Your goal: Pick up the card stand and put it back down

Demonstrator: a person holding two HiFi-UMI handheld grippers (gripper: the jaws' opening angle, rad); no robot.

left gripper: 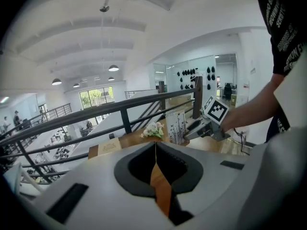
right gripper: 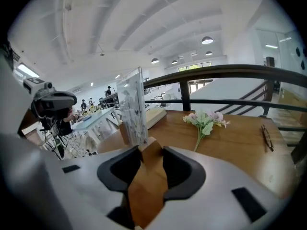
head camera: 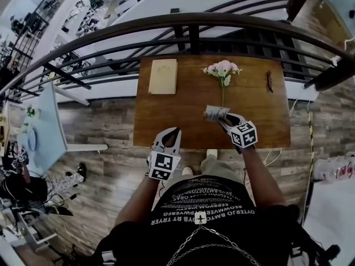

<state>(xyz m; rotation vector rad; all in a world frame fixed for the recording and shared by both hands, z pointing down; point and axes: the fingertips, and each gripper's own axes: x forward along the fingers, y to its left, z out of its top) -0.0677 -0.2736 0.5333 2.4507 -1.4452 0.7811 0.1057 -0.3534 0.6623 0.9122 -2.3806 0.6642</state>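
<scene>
Right tool (right gripper: pixel 146 150) clamped on the wooden foot of the card stand (right gripper: pixel 133 104), card upright, just beside the stem end of the flower sprig (head camera: pixel 222 70) on the bench (head camera: pixel 183 121). Grasp made (lift-off: cannot tell); set-down not yet done. Left tool (left gripper: pixel 155 146) closed, empty, well apart from the sprig. No containers seen.

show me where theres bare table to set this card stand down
Widest bare wood: left front of the table, before the tan booklet. Also free: between the flowers and the small dark item at right. Tightest at the flowers' stem end, beside the card stand.
</scene>
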